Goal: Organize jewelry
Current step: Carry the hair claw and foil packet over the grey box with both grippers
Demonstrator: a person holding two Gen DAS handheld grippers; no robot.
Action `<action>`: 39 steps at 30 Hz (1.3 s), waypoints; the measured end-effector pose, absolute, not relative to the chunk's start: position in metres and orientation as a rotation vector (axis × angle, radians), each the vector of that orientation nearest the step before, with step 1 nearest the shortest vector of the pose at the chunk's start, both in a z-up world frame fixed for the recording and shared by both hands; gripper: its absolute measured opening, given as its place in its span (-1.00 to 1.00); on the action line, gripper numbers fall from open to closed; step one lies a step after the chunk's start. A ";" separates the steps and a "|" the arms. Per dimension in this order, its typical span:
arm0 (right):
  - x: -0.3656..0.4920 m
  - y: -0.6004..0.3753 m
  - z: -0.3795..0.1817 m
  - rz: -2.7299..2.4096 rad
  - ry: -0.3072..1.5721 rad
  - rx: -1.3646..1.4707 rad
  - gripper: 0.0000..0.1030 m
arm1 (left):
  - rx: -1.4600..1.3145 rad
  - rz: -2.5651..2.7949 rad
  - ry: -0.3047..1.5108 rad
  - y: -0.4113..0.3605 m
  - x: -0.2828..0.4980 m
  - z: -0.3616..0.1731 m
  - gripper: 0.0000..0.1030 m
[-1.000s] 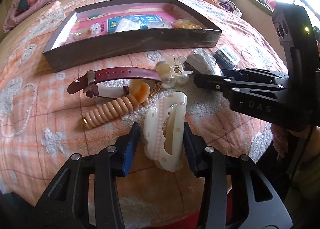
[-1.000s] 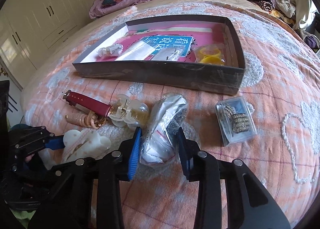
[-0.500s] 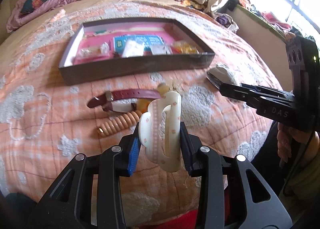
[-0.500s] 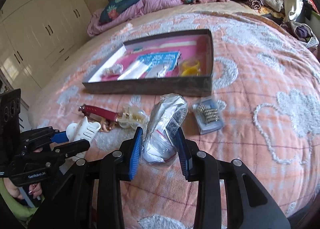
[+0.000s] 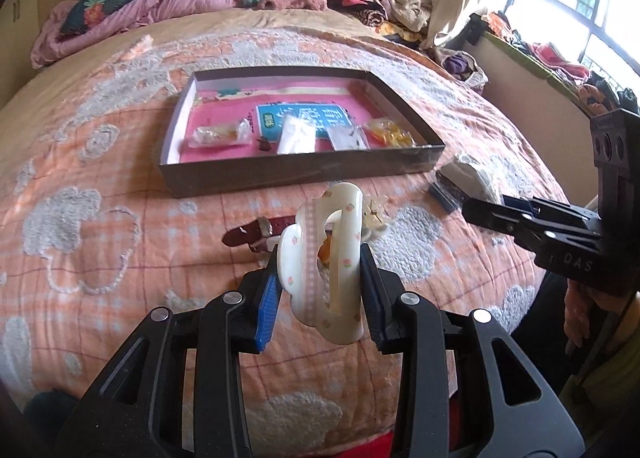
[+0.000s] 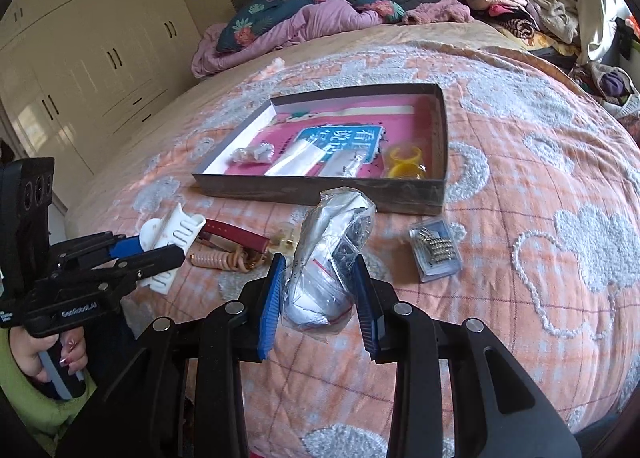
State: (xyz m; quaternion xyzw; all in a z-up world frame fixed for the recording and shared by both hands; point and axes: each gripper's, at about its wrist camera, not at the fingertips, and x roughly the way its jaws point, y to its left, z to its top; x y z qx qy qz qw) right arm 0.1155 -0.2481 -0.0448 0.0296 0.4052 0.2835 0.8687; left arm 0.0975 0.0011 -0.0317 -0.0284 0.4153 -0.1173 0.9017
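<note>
The scene is seen from two wrist fisheyes, each raised over the near edge of the bed (image 5: 100, 218) and aimed toward the headboard at 12 o'clock. In the left view, the box (image 5: 300, 168) is framed at 12 o'clock and the right gripper (image 5: 472, 204) at 3 o'clock. In the right view, the left gripper (image 6: 168, 246) is caught at 9 o'clock. The box (image 6: 320, 190) and bedspread are shared.
</note>
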 end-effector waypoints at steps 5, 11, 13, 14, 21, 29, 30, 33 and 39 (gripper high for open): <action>0.114 -0.243 -0.043 0.604 0.841 0.059 -0.38 | -0.067 -0.229 0.841 0.008 0.101 -0.026 -0.46; 0.113 -0.236 -0.038 0.615 0.828 0.049 -0.38 | -0.077 -0.214 0.824 0.015 0.105 -0.020 -0.46; 0.112 -0.234 -0.036 0.618 0.820 0.042 -0.38 | -0.079 -0.212 0.819 0.017 0.107 -0.018 -0.46; 0.112 -0.233 -0.035 0.620 0.817 0.040 -0.38 | -0.081 -0.209 0.816 0.018 0.109 -0.017 -0.46; 0.118 -0.231 -0.027 0.624 0.796 0.046 -0.38 | -0.092 -0.189 0.797 0.027 0.122 -0.010 -0.46; 0.129 -0.231 -0.017 0.620 0.772 0.052 -0.38 | -0.094 -0.189 0.802 0.026 0.136 -0.009 -0.46; 0.131 -0.231 -0.015 0.618 0.768 0.054 -0.38 | -0.092 -0.189 0.802 0.026 0.138 -0.008 -0.46; 0.135 -0.232 -0.011 0.612 0.755 0.057 -0.38 | -0.091 -0.194 0.801 0.024 0.143 -0.007 -0.46; 0.142 -0.235 -0.003 0.597 0.734 0.062 -0.38 | -0.084 -0.204 0.788 0.019 0.152 -0.001 -0.46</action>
